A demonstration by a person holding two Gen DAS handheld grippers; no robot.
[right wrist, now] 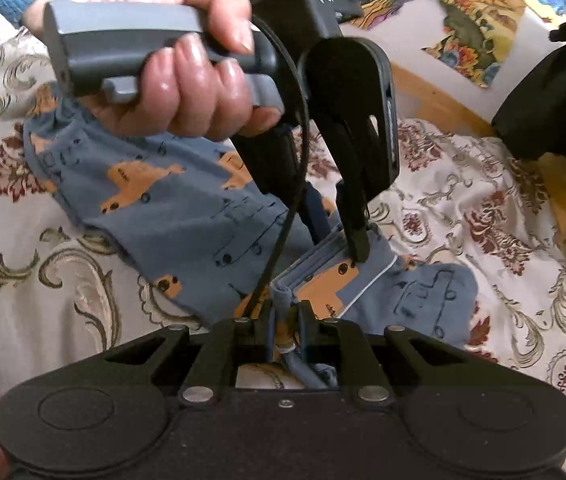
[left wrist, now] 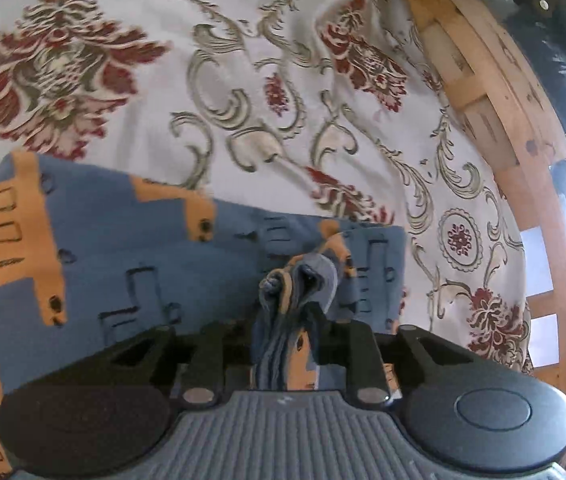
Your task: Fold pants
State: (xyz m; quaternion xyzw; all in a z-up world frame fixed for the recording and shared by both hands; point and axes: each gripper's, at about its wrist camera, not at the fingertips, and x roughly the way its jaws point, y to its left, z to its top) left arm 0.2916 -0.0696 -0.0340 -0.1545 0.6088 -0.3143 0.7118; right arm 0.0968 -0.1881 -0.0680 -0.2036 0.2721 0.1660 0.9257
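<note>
Left gripper (left wrist: 303, 312), in its own wrist view, is clamped on a bunched wad of the blue pants (left wrist: 143, 264), the fabric squeezed between the two black fingers (left wrist: 357, 344) and rising in a crumpled tuft above them. Behind that tuft the pants lie flat on the floral bedspread (left wrist: 243, 60), reaching away to the left of the gripper, their orange vehicle print facing up. A wooden slatted frame (left wrist: 503, 112) curves along the bedspread's right edge.

Right gripper (right wrist: 285, 316), in the right wrist view, is likewise closed on cloth: a rolled hem of the pants (right wrist: 187, 216) sits pinched between its fingers. Beyond it, a hand (right wrist: 187, 80) with a blue cuff grips the grey handle of the left gripper (right wrist: 357, 248), whose fingertips press into the pants' folded edge just past the right gripper. Most of the pants lie on the bedspread (right wrist: 35, 280) to the left of both grippers.
</note>
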